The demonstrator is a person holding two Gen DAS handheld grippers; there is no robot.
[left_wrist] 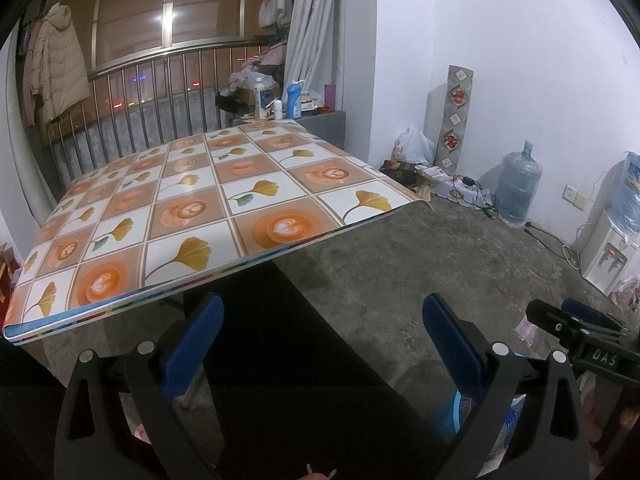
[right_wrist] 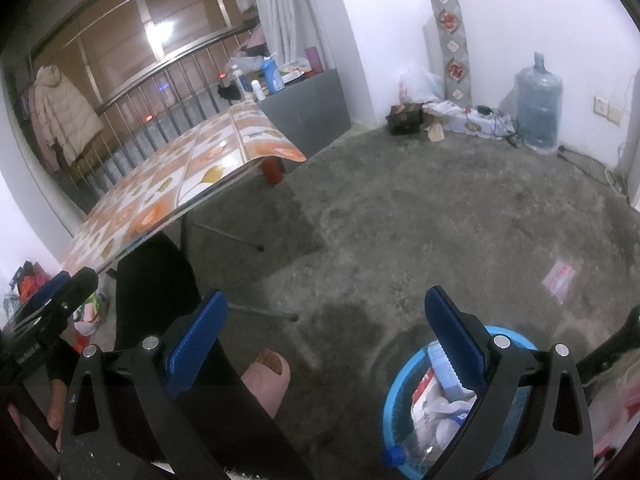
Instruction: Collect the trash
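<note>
A blue trash basket (right_wrist: 394, 376) stands on the concrete floor under my right gripper's right finger, holding cartons, crumpled white paper and a blue-capped bottle (right_wrist: 394, 454). My right gripper (right_wrist: 326, 304) hangs open above the floor just left of the basket, with nothing between its blue pads. A pink plastic wrapper (right_wrist: 560, 276) lies flat on the floor beyond the basket; the left wrist view shows this wrapper (left_wrist: 526, 330) too. My left gripper (left_wrist: 320, 320) is open and empty, near the front edge of the patterned table (left_wrist: 208, 200). The tabletop bears no objects.
A person's black-trousered leg and pink slipper (right_wrist: 268, 376) sit between the grippers. Table legs (right_wrist: 224, 232) and a red stool (right_wrist: 274, 170) are under the table. A water jug (right_wrist: 538, 108), bags and boxes line the far wall; a dispenser (left_wrist: 608, 256) stands right.
</note>
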